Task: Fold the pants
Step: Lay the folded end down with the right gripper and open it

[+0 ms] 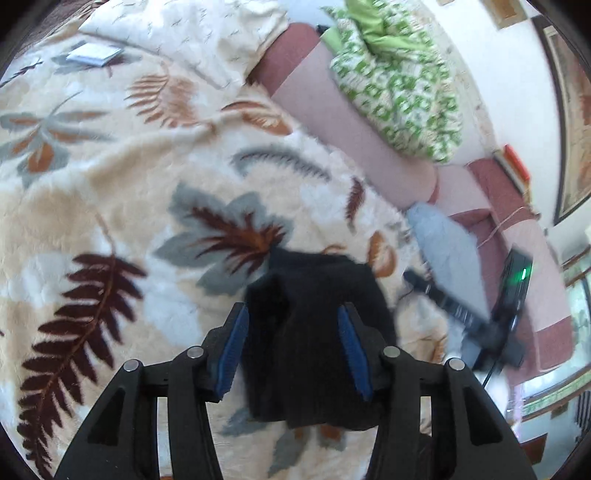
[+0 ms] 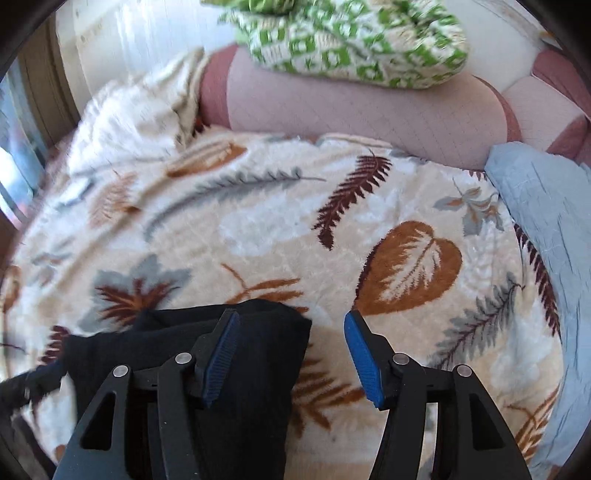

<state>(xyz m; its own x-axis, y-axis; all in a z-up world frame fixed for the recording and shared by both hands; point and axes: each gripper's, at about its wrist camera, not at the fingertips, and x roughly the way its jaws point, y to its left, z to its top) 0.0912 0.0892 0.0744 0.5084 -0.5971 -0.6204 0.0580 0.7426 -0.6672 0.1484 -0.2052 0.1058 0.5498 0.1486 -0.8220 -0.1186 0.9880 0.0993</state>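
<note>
While both views are showing some motion blur, the main items are reading clearly enough to list.

Pants (image 1: 317, 332): black, bunched into a compact folded bundle, lying on the leaf-patterned blanket (image 1: 110, 177) that is covering the bed. In the left wrist view the bundle is sitting directly between the two blue-padded fingers, filling most of the gap and extending beyond the tips. Whether the pads are touching the cloth is not showing.

Left gripper (image 1: 292, 314): fingers standing wide apart, one on either side of the bundle, not clamped on it.

Right gripper (image 2: 291, 319): fingers standing wide apart. In the right wrist view the pants (image 2: 192, 343) are lying under and around the left-hand finger (image 2: 221, 354), reaching partway into the gap; the other finger is hanging over bare blanket (image 2: 406, 266), apart from the cloth.

Surroundings: a pink bolster (image 2: 362, 110) is lying along the far edge of the bed, with a green-and-white patterned cloth (image 2: 354, 37) heaped on top. A pale blue cloth (image 2: 546, 229) is lying at the right side of the blanket. A cream pillow (image 1: 184, 33) is resting at the far left corner.
</note>
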